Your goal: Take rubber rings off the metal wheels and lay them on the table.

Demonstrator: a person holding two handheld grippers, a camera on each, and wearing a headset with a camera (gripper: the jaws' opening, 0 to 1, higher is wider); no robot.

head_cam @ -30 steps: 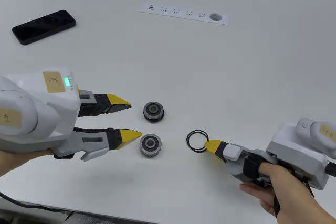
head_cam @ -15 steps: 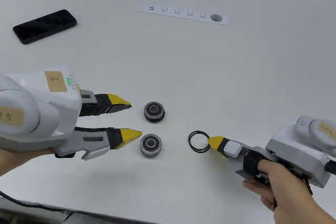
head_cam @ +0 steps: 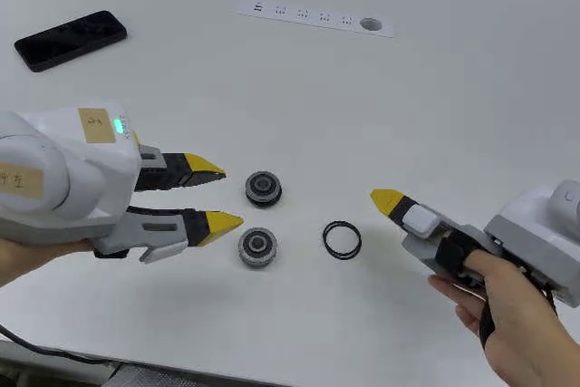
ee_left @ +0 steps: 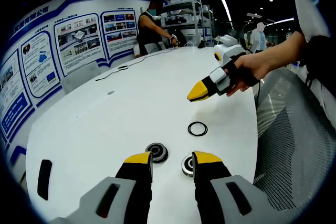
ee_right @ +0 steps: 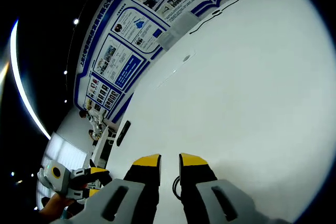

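White worktop (head_cam: 435,115) all around, and one black rubber ring (head_cam: 342,240) lies flat on it, off its wheel and touching nothing. Left of the ring sit the two metal wheels: the far wheel (head_cam: 263,188) and the near wheel (head_cam: 257,247), close together but apart. Whether either one wears a ring, I cannot tell.

Over to the left hand-held gripper (head_cam: 231,196): jaws spread wide, nothing between them, yellow tips aimed at the wheels. In the head view its nearer tip hangs just beside the near wheel. The left gripper view shows both wheels right ahead of those tips, with the ring (ee_left: 197,128) beyond them.

The right hand-held gripper (head_cam: 388,200) hovers to the right of the ring, tip pointing toward it but clear of it. Its own view shows that gripper (ee_right: 169,162) with jaws drawn narrow, a slim gap between the yellow tips, gripping nothing.

Far back on the worktop lie a black phone (head_cam: 71,40) and a white power strip (head_cam: 315,19), well apart from the work.
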